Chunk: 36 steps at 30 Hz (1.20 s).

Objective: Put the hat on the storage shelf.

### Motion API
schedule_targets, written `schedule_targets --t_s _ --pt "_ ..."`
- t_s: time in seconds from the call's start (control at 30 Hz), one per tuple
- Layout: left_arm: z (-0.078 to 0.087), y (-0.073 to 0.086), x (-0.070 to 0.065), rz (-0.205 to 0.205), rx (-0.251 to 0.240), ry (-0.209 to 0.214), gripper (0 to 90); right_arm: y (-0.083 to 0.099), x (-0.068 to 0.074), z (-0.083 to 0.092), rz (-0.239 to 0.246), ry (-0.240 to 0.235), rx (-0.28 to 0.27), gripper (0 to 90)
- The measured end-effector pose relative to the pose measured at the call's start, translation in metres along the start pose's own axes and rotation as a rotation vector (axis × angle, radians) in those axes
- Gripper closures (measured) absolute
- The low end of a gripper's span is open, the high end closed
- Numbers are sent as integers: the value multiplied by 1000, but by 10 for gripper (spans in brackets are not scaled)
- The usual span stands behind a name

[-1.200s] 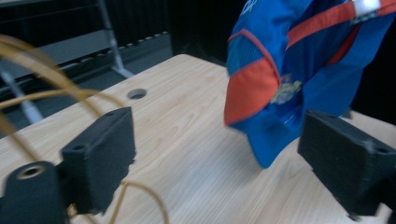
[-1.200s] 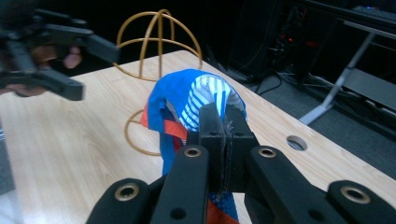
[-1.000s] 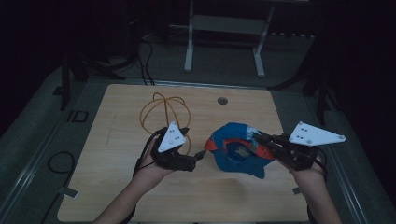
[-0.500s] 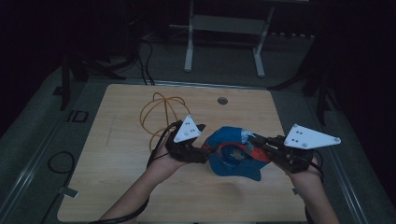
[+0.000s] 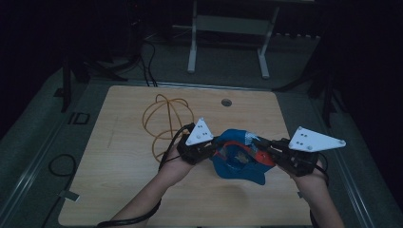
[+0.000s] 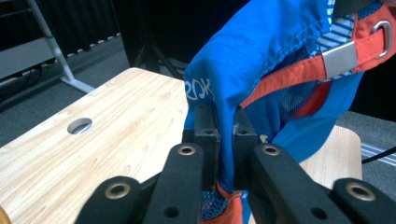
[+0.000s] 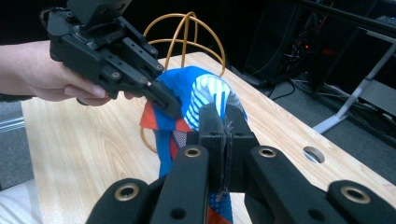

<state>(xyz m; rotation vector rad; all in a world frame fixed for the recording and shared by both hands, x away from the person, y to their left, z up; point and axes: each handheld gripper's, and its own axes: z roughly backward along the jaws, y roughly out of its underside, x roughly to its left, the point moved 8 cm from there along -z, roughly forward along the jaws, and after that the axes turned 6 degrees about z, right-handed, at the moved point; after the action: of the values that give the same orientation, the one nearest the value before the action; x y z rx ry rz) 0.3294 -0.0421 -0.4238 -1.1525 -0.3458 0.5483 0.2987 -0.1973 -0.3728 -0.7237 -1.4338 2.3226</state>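
Observation:
A blue cap [image 5: 240, 164] with an orange strap and metal buckle hangs between both grippers over the wooden table [image 5: 119, 180]. My left gripper [image 5: 216, 148] comes in from the left; its jaws have just been closing and now pinch the cap's blue fabric edge [image 6: 261, 60] between the pads [image 6: 205, 126]. My right gripper [image 5: 266, 148] is shut on the opposite side of the cap, with mesh and striped cloth [image 7: 205, 91] squeezed at my right gripper's tips [image 7: 224, 126]. In the right gripper view, the left gripper [image 7: 163, 102] faces me, held by a hand.
A yellow wire hoop frame [image 5: 166, 118] stands on the table behind the left hand. A round hole [image 5: 226, 102] sits near the table's far edge. A grey metal stand [image 5: 228, 28] is on the floor beyond, with cables at the left.
The left gripper has moved right to the cap and closed its jaws on the cap's edge. The cap is now bunched between both grippers. The right gripper has kept still.

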Motion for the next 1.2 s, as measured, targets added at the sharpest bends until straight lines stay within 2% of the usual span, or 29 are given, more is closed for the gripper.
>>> schedule_targets --t_s 0.4,0.53,0.7,1.03,1.07,1.2 --pt "1 -13 1 0 -22 -68 880 3 5 5 -28 -21 -17 884" --pt "3 -16 -1 -16 -25 -68 881 4 10 7 -8 -19 -11 880" --pt "5 -24 -3 -33 -39 -70 883 5 15 11 -30 -38 -29 871" --pt "13 -35 -3 -46 -82 -67 883 3 29 18 -28 -81 -42 730" --pt "14 -36 -3 -46 -84 -52 883 3 31 21 -27 -81 -48 707" --pt "17 -35 0 -64 -92 -55 883 3 31 27 -3 -44 -55 680"
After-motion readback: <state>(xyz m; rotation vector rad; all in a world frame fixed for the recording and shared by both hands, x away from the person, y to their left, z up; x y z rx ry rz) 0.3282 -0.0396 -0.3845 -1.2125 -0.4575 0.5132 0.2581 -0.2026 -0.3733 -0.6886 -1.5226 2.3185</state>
